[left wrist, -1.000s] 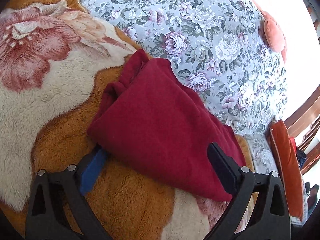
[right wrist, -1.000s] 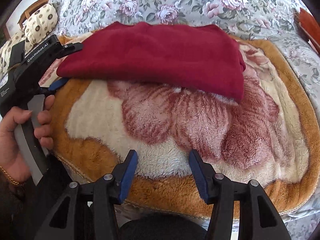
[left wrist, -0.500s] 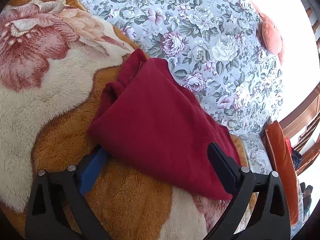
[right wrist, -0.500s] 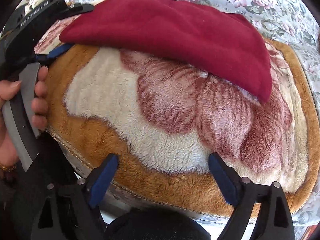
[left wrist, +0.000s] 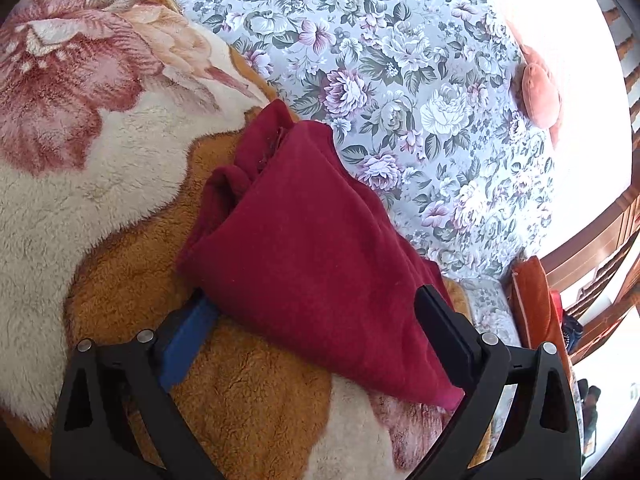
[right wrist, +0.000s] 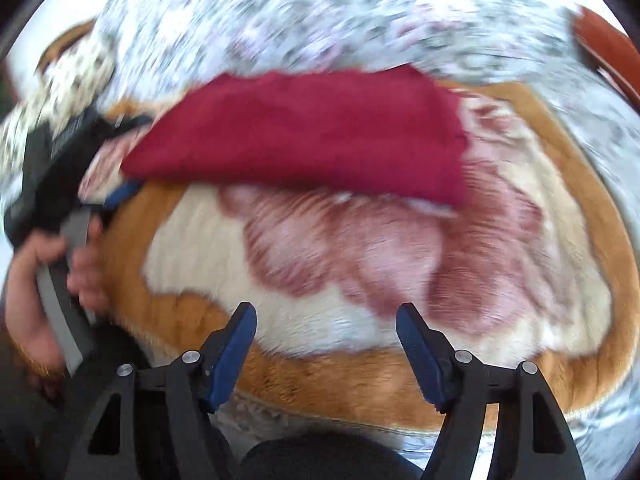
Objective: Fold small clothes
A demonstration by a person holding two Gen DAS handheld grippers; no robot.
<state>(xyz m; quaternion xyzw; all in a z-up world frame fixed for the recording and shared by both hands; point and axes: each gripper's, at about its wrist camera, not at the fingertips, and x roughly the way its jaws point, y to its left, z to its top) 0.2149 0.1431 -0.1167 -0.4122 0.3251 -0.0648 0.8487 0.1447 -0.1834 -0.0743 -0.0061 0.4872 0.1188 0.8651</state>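
Observation:
A folded dark red garment (left wrist: pixel 312 248) lies on a fluffy orange and cream blanket with a pink flower pattern (left wrist: pixel 100 184). My left gripper (left wrist: pixel 316 320) is open, its jaws spread wide around the garment's near corner, one finger low beside the cloth and the other on top of its edge. In the blurred right wrist view the garment (right wrist: pixel 304 140) lies across the far part of the blanket (right wrist: pixel 360 264). My right gripper (right wrist: pixel 326 340) is open and empty over the blanket's near edge, well short of the garment. The left gripper's body (right wrist: pixel 52 168) shows at the garment's left end.
A grey floral bedsheet (left wrist: pixel 420 80) lies beyond the blanket. A salmon cushion (left wrist: pixel 540 96) sits far right on it. An orange cushion (left wrist: pixel 536 320) and wooden furniture (left wrist: pixel 592 248) stand at the right edge. A patterned pillow (right wrist: pixel 52 92) is at far left.
The right gripper opened wider, then narrowed somewhat, and is swinging, blurring its view. The left gripper has stayed at the garment's corner with its jaws spread.

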